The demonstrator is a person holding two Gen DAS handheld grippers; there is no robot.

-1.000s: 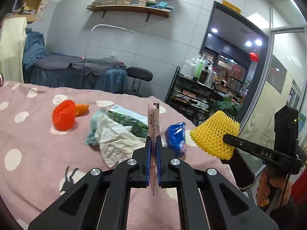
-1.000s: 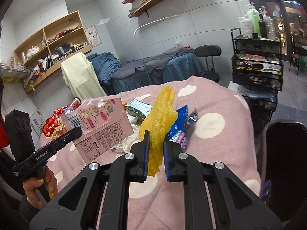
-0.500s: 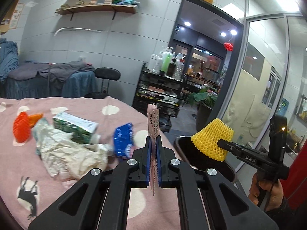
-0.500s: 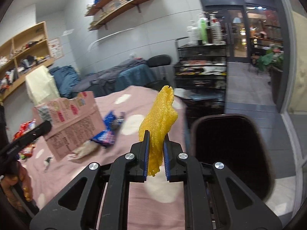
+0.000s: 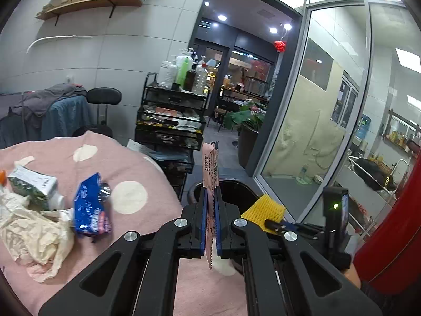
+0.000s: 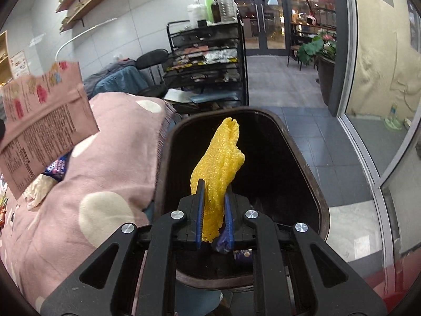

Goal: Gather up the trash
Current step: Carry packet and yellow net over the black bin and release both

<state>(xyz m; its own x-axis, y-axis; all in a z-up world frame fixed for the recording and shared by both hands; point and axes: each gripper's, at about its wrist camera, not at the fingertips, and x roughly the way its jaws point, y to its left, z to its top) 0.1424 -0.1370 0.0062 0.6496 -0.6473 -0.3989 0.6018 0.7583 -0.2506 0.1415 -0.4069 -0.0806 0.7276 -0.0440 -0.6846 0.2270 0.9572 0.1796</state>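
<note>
The right gripper has swung off the pink spotted bed and now hangs over the dark trash bin, jaws clamped on the yellow foam net. The left gripper has turned right too, pinching the pink snack wrapper edge-on near the bin's rim. The blue packet, crumpled paper and green carton now lie far left on the bed.

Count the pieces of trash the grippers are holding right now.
2. The left gripper pinches a pink snack wrapper edge-on near the bin; the right gripper holds a yellow foam net over it.
</note>
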